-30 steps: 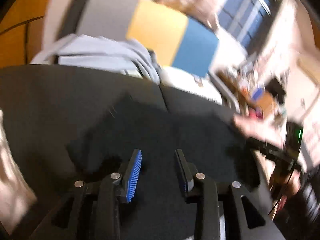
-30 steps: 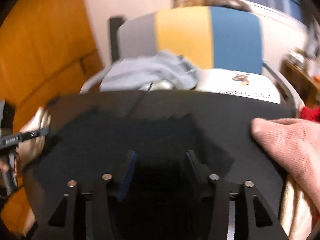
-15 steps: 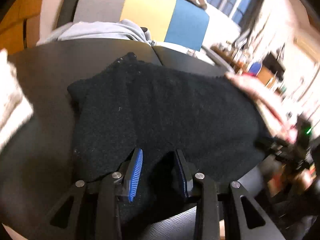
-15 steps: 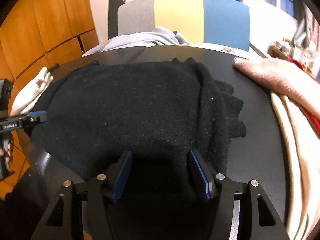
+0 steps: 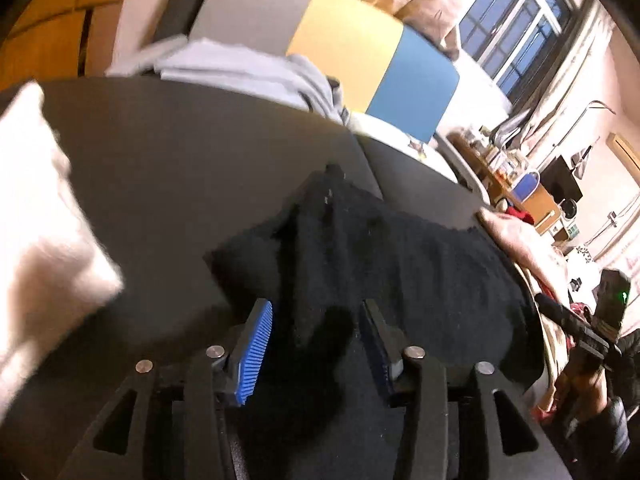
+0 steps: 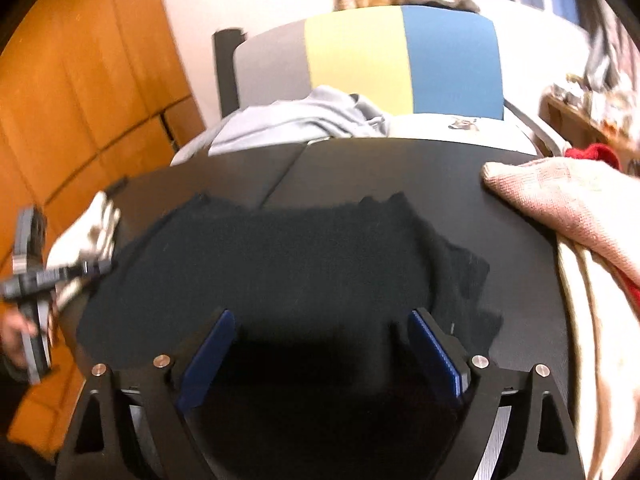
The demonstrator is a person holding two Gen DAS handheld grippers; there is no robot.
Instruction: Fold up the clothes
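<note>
A black knit garment lies spread on the dark table. It also shows in the right wrist view. My left gripper is open at the garment's near left edge, with a raised fold of black cloth between its jaws. My right gripper is wide open over the garment's near edge, cloth between its blue pads. The left gripper shows at the far left of the right wrist view. The right gripper shows at the far right of the left wrist view.
A white cloth lies on the table's left side. A pink and cream pile with red cloth lies on the right. A grey garment lies behind the table, before a grey, yellow and blue chair back.
The garment now lies flatter and lower on the table than half a second ago. Both grippers have drawn back toward its near edge, and the right jaws stand wider.
</note>
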